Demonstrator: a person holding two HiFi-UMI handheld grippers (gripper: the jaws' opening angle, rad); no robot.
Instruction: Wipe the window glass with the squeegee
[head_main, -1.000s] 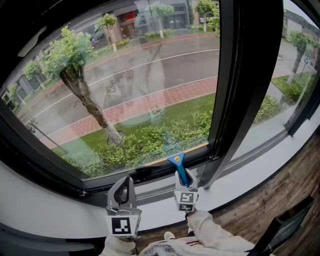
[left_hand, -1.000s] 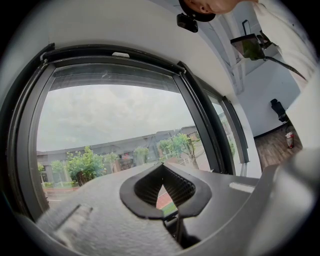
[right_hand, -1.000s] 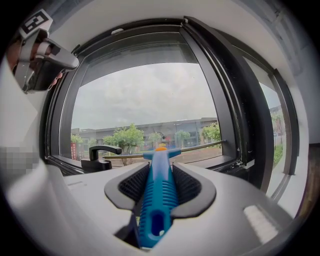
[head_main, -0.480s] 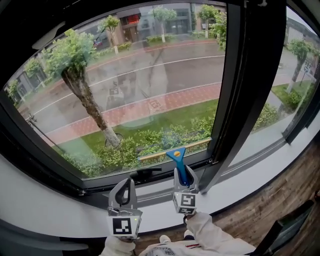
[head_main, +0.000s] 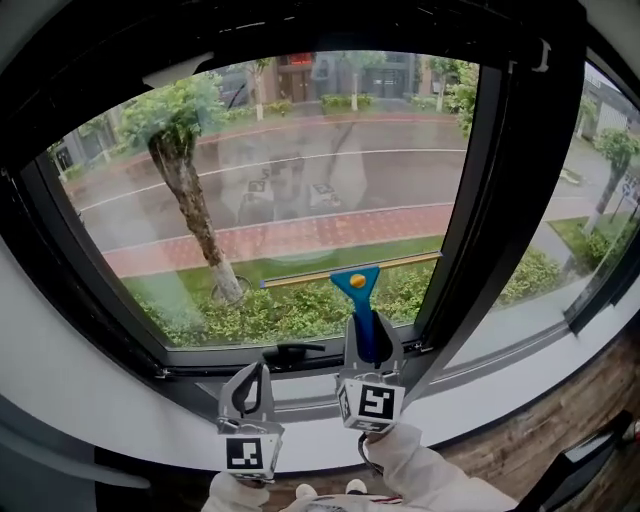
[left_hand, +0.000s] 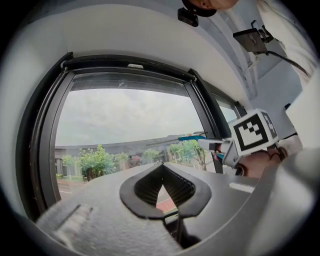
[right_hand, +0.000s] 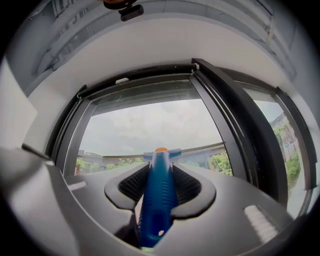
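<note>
Blue plastic squeegee (head_main: 356, 283) w/ orange dot and long pale blade is in my right gripper (head_main: 371, 332). Jaws are clamped on the ribbed handle, which runs straight out along them, head at the far end. The blade lies left-right, square to the handle, and looks to be against the lower part of the window glass (head_main: 300, 170). Its right tip is near the dark frame post (head_main: 480, 200). Most of the pane lies beyond the blade, so I reckon the stroke has plenty left. Left gripper (head_main: 250, 380) is just left of the right one, jaws closed on nothing, not on the tool.

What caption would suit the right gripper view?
Right gripper fingers clamp a blue squeegee, blade at the window glass.
</note>
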